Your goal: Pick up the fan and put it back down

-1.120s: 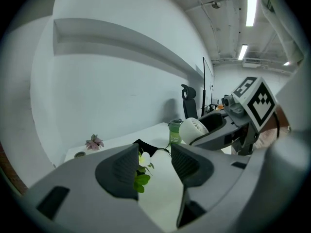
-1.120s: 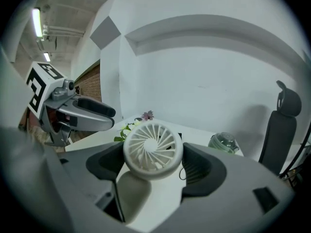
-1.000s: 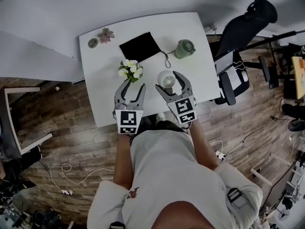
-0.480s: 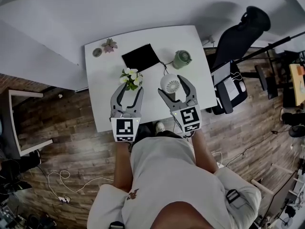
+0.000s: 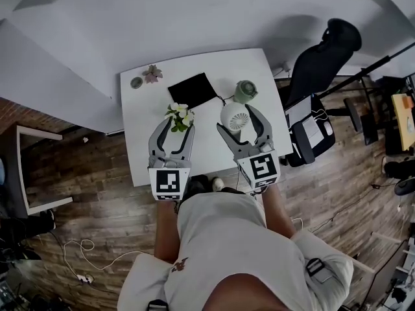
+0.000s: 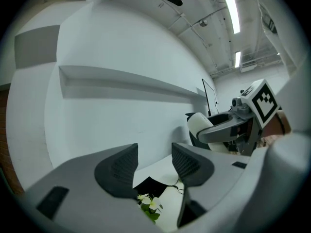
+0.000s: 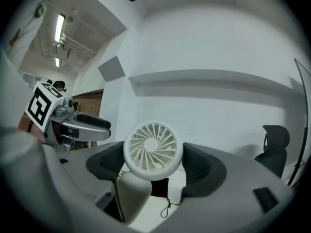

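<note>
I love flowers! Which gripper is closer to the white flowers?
Left. The left gripper hangs above the white flowers, jaws empty; the right gripper, holding the fan, is off to their right.

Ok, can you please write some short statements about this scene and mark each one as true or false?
1. The right claw grips the fan by its round head. True.
2. The left claw holds the white flowers. False: it is open and empty, and the flowers stand on the table.
3. A green pot stands on the table beyond the fan. True.
4. In the head view, the black chair is at the table's left side. False: it is at the right side.
</note>
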`<state>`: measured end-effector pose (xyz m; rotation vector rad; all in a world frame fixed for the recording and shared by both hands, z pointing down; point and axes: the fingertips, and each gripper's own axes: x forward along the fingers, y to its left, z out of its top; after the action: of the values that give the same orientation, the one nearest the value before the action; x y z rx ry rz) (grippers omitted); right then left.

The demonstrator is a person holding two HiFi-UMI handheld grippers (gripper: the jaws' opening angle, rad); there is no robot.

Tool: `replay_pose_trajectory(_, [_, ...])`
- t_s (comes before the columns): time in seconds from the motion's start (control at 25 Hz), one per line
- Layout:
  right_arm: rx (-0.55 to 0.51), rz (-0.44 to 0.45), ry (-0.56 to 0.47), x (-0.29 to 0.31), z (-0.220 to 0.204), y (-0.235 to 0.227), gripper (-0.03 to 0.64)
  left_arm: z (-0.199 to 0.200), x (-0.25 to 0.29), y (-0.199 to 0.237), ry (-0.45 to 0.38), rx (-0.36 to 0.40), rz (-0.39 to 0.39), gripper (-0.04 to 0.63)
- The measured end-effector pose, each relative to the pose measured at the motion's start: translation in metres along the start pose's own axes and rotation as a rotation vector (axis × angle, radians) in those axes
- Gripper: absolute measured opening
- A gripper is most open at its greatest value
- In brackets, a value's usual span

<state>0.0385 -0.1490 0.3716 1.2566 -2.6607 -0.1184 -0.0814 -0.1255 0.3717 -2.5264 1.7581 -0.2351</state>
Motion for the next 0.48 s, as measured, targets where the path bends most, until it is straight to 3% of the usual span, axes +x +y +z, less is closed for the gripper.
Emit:
replay_pose_trajectory(0.24, [-0.006,-0.009,-0.055,-0.005,0.022,-0.004,0.370,0.030,-0.003,0.002,-0.069,0.008,0.008,0.215])
replay_pose_trajectory(0.48, [-0.005,-0.005,-0.056,0.000,0.023,-0.003,0.370,0.027,0.001,0.004,-0.048,0.014,0.000,0.215])
